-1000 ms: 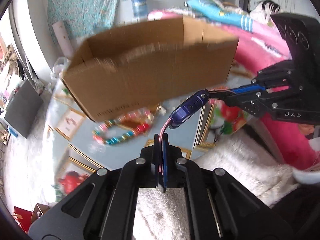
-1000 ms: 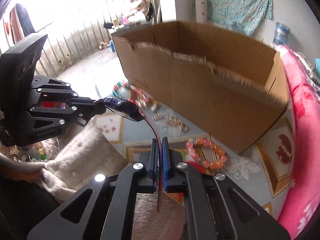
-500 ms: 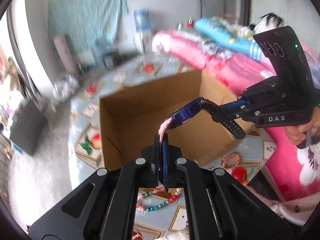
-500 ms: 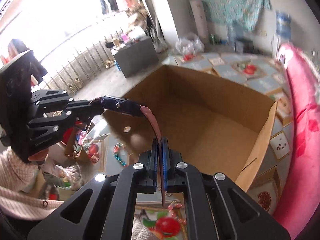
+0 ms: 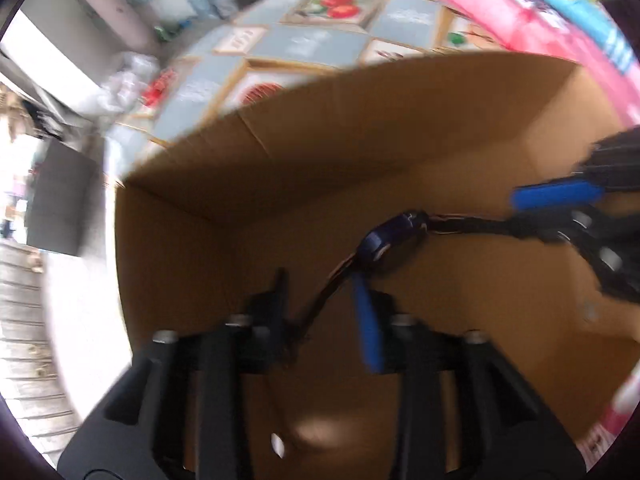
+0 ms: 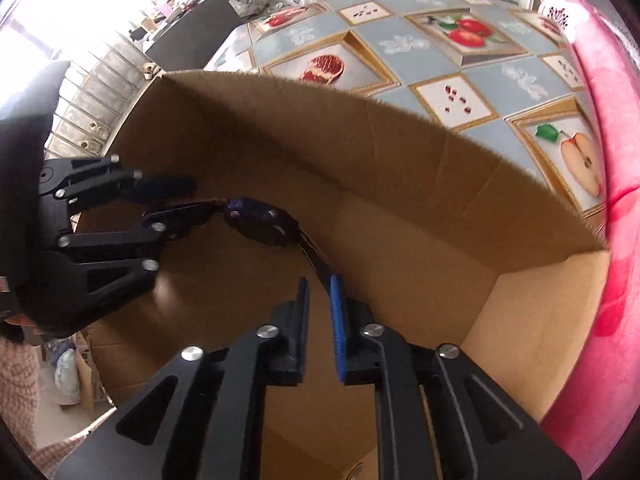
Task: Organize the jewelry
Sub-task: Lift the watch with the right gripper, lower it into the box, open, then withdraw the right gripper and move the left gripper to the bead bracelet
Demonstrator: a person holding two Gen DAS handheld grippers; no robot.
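Observation:
A watch (image 5: 384,240) with a dark blue case (image 6: 260,224) and a thin pink strap hangs inside an open cardboard box (image 5: 400,120), above its floor. My left gripper (image 5: 320,300) points down into the box. Its jaws are opening, and one strap end runs loosely through the wide gap. My right gripper (image 6: 319,292) is opening too; the other strap end lies against its blue pad (image 6: 337,312), not pinched. Each gripper shows in the other's view: the right gripper (image 5: 516,212) at the right, the left gripper (image 6: 192,198) at the left. The box (image 6: 360,140) walls surround both.
The box stands on a table with a grey-blue cloth (image 6: 400,40) printed with fruit pictures. Pink bedding (image 6: 600,240) runs along the right side. A grey cabinet (image 5: 60,200) stands beyond the table at the left. A person's sleeve (image 6: 16,380) is at the lower left.
Both grippers carried the watch from in front of the box to over its opening and tipped down into it. Their jaws, shut on the strap ends before, now stand apart.

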